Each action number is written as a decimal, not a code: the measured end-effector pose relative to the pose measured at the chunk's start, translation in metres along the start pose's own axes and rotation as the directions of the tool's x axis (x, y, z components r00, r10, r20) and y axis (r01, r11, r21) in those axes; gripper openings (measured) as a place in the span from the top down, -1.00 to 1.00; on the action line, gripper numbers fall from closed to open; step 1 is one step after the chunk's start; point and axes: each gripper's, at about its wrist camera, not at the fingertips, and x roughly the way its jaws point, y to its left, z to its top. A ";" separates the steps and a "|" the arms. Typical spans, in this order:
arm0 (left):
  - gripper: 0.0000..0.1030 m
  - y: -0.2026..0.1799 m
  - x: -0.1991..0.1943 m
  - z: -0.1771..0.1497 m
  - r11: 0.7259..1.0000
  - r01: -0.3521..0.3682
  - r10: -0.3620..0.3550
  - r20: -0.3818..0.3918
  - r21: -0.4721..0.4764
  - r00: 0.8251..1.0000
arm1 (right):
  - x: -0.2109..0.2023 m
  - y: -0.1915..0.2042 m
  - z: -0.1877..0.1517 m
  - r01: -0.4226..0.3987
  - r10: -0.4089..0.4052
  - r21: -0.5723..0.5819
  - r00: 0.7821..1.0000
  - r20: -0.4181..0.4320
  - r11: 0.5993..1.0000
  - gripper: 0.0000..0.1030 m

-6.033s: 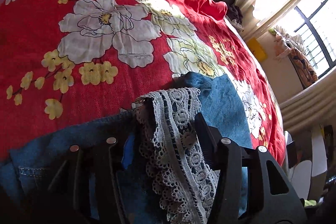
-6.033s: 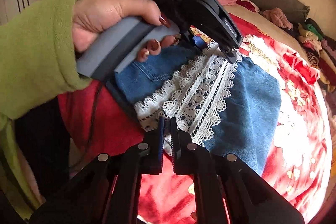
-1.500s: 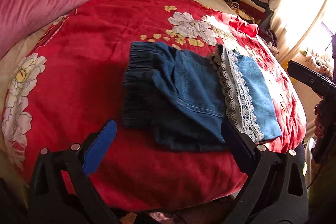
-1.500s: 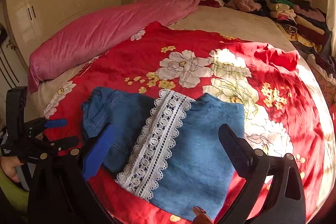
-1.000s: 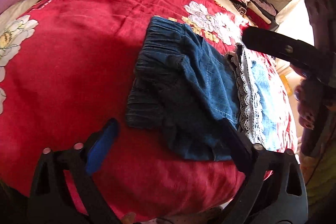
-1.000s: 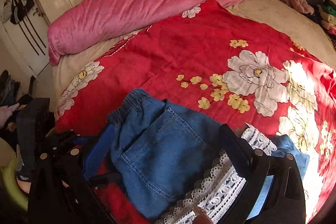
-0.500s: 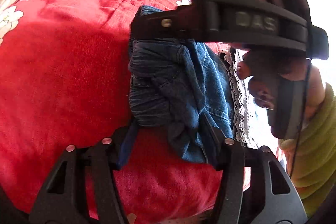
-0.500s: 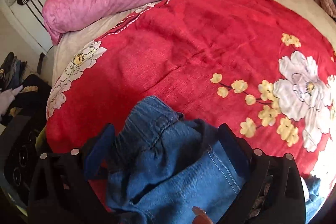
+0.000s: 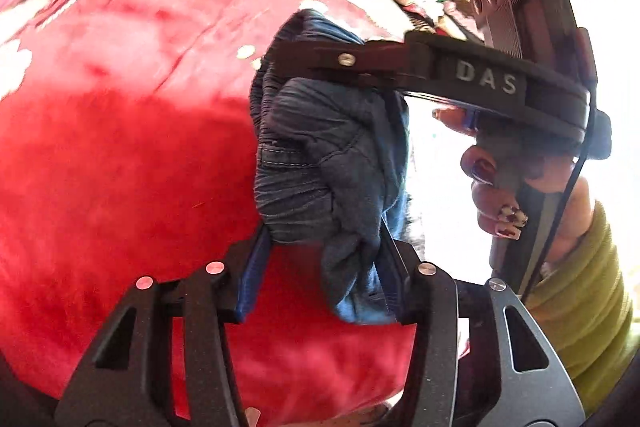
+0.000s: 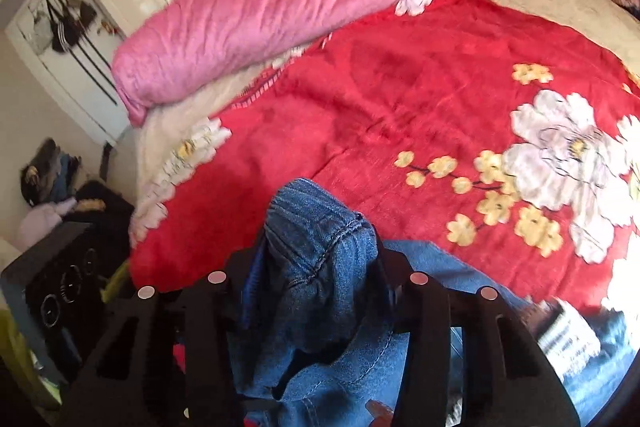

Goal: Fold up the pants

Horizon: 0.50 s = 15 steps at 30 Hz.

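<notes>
From the left wrist camera, the left claw [image 9: 324, 267] is closing, and a bunch of the blue pants [image 9: 332, 155] sits between its two blue pads, which already touch the cloth on both sides. A second ago this claw was wide and the pants lay flat on the red blanket [image 9: 120, 167]. Now the waist end is scrunched up into a lump. The right claw [image 9: 316, 61] reaches in from the right and pinches the far side of that same end. The hand [image 9: 516, 183] holding it wears a green sleeve [image 9: 584, 291].

From the right wrist camera, the right claw [image 10: 316, 275] is closing too, with the stretchy waistband of the pants [image 10: 320, 251] bunched between its fingers and poking up. A second ago these jaws stood wide apart over flat denim. The rest of the pants hangs down toward the camera, with a bit of white lace [image 10: 568, 335] at the right. The pink blanket roll [image 10: 288, 11] lies far back on the bed.

I think both claws now have the waist end, so the next fold can start: lifting this end over toward the lace part.
</notes>
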 end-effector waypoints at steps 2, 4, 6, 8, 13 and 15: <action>0.21 -0.016 -0.003 0.003 0.999 0.011 -0.011 0.008 0.037 1.000 | -0.024 -0.009 -0.006 -0.020 0.019 0.036 0.999 0.050 0.999 0.14; 0.21 -0.031 -0.001 0.005 0.997 0.020 -0.021 0.008 0.069 1.000 | -0.048 -0.018 -0.013 -0.030 0.024 0.064 0.996 0.091 0.998 0.14; 0.21 -0.046 0.004 0.006 0.994 0.027 -0.027 0.002 0.102 1.000 | -0.068 -0.028 -0.022 -0.037 0.026 0.088 0.992 0.122 0.995 0.14; 0.21 -0.061 0.012 0.009 0.991 0.030 -0.029 -0.008 0.132 1.000 | -0.083 -0.040 -0.032 -0.051 0.032 0.124 0.988 0.149 0.991 0.14; 0.20 -0.102 0.032 0.000 0.977 0.041 -0.031 -0.050 0.207 0.998 | -0.123 -0.077 -0.073 -0.111 0.052 0.237 0.969 0.243 0.965 -0.43; 0.16 -0.118 0.042 -0.009 0.967 0.054 -0.036 -0.075 0.250 0.997 | -0.140 -0.095 -0.098 -0.069 -0.020 0.313 0.962 0.273 0.947 -0.54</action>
